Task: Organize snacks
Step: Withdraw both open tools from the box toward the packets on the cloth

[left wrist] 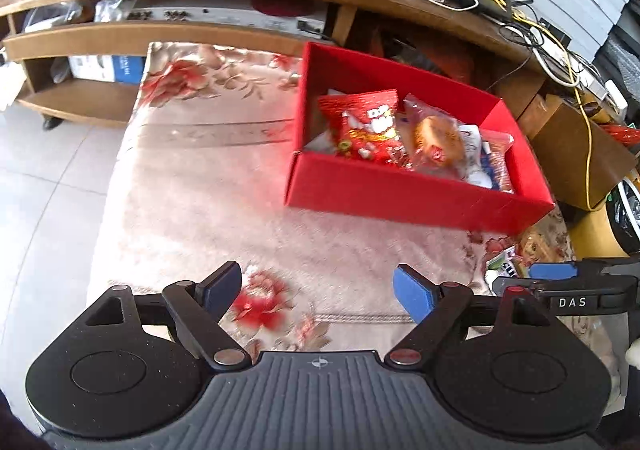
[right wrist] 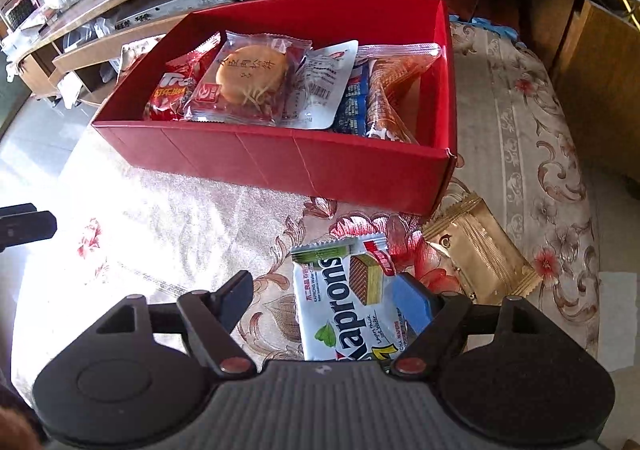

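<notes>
Two loose packets are lying on the rug (right wrist: 168, 209) by the red box (right wrist: 280, 165)'s near corner; the right gripper (right wrist: 324, 302), released, is straddling the wafer pack (right wrist: 348, 298), needing to clench, while the left gripper (left wrist: 318, 294) is hanging released and empty

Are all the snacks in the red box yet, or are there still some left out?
Not yet. Done: several packets already lie in the red box, such as the round cake packet. In hand: nothing is held; the right gripper is open over the Kaprons wafer pack on the cloth. The left gripper is open and empty. Left: that wafer pack and the gold packet beside the box.
</notes>
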`<state>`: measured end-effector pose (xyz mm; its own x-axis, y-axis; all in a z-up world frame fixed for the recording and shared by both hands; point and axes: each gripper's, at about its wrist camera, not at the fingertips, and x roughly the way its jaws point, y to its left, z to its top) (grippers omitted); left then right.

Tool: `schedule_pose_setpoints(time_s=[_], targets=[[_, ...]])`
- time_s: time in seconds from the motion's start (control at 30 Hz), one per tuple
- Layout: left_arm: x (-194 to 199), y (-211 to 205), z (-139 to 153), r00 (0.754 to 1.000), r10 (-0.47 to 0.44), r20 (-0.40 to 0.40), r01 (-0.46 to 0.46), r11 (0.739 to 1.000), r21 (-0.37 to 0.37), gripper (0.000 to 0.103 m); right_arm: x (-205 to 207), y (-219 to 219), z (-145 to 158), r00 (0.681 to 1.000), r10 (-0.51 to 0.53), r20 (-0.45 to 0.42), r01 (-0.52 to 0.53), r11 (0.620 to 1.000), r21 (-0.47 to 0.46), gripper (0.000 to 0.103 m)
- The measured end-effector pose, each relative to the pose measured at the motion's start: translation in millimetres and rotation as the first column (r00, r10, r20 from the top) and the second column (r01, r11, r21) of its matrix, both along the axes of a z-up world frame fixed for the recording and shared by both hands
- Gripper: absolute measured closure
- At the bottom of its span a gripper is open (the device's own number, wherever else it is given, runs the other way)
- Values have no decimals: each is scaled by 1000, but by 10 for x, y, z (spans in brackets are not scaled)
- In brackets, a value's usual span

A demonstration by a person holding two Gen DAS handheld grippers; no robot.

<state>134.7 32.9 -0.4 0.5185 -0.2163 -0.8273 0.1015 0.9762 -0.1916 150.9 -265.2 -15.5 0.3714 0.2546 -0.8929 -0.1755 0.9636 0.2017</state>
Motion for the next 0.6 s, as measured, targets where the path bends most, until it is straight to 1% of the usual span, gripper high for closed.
schedule_pose_setpoints(time_s=[0.07, 0.13, 0.17, 0.27, 0.4, 0.6], targets=[[-16, 34, -7, 1000, 3, -2, -3, 1000, -9, 16, 3, -18, 47, 1000, 3, 14, -3, 1000, -4, 28], [-18, 25, -21, 1000, -3, -9, 3, 1000, -19, 16, 4, -116, 176, 999, -10, 49, 10, 1000, 9, 27], [-18, 6, -22, 1000, -14, -9, 14, 1000, -24, 16, 15, -176, 235, 998, -19, 60, 18, 1000, 20, 25], [-5, -116, -29, 998, -59, -12, 59, 997, -40, 16, 30, -330, 329, 995, -65, 80, 63, 997, 34, 25], [17, -282, -38, 993, -114, -15, 113, 992, -58, 16, 57, -400, 253, 996, -75, 49, 74, 997, 35, 25], [29, -386, -39, 989, -144, -22, 141, 985, -95, 16, 67, -493, 135, 996, -94, 7, 93, 994, 62, 25]])
